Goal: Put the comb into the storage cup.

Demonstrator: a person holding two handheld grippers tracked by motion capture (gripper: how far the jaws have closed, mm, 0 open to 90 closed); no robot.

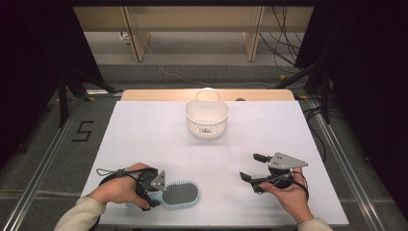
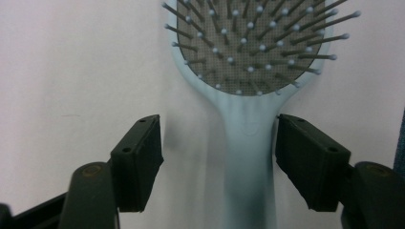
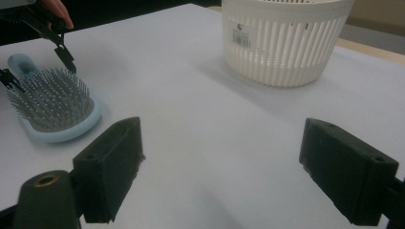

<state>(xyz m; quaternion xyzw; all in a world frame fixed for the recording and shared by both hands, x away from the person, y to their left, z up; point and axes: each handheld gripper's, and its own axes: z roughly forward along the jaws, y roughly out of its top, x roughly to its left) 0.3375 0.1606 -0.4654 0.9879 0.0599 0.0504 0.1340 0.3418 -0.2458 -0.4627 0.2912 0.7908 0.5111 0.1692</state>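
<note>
Dark curtained room with grey carpet and loose cables, a taped "5" on the floor off the table's left edge. White matte table, smooth, with a bare wooden strip along its far edge. Near the middle of that far edge, a white plastic basket: slotted walls, one flat side, a thin loop handle, and a small printed label too blurred to read. At the near edge, left of centre, a pale blue plastic hairbrush lying bristles up: oval head, dark grey cushion, ball-tipped pins, smooth rounded handle pointing toward the left corner. Around that handle, the left gripper in the left hand: black blocky jaws straddling it, one pad right at the handle's side, the other clearly short of it, not clamped. Toward the near right corner, well apart from brush and basket, the right gripper in the right hand, grey three-cornered plate on top, jaws wide apart over bare table.
</note>
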